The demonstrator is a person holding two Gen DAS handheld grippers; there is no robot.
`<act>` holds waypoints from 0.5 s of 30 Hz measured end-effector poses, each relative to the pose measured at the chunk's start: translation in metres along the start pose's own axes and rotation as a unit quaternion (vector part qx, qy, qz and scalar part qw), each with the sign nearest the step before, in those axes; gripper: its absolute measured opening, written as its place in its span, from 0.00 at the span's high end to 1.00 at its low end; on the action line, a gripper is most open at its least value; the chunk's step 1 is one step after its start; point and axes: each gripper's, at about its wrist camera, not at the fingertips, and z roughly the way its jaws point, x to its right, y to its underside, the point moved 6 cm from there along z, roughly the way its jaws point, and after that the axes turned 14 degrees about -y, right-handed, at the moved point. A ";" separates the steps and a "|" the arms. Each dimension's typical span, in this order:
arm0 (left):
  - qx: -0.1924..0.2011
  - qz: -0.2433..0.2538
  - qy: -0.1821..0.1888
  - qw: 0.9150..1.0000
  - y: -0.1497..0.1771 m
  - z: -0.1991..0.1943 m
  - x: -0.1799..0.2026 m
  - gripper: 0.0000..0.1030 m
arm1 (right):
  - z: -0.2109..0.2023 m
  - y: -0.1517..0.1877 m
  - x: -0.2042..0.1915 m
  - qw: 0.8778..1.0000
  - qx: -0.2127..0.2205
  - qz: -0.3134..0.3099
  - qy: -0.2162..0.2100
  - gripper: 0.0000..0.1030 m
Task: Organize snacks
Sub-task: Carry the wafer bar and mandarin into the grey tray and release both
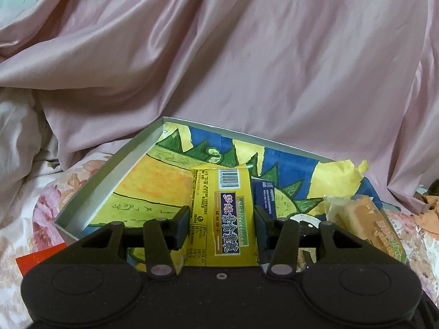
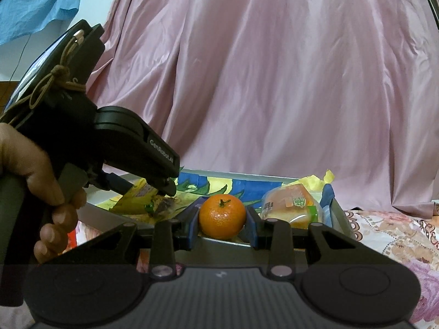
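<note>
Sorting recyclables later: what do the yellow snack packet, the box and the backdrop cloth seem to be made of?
Yellow snack packet: likely glossy plastic film; its printed surface is flat and shiny with a crimped top edge.
Box: probably matte cardboard; thin, stiff grey walls, with painted paper lining the inside.
Backdrop cloth: looks like satin or similar synthetic; soft folds with sheen.

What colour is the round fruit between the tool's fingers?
The fruit is orange with a small green stem, seen best in the right wrist view.
</note>
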 end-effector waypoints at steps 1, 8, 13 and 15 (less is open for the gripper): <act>0.000 0.000 0.000 1.000 0.000 0.000 0.000 0.51 | 0.000 0.000 0.000 1.000 0.000 0.000 0.000 0.62; -0.007 0.001 -0.001 1.000 0.003 0.002 0.000 0.51 | 0.000 0.000 0.000 1.000 0.000 0.000 0.000 0.62; -0.015 -0.002 0.000 1.000 0.005 0.004 0.000 0.49 | 0.001 0.000 0.001 1.000 -0.002 -0.002 0.000 0.61; -0.012 -0.004 0.000 1.000 0.003 0.002 -0.001 0.43 | 0.001 0.000 0.001 1.000 -0.002 -0.004 0.002 0.61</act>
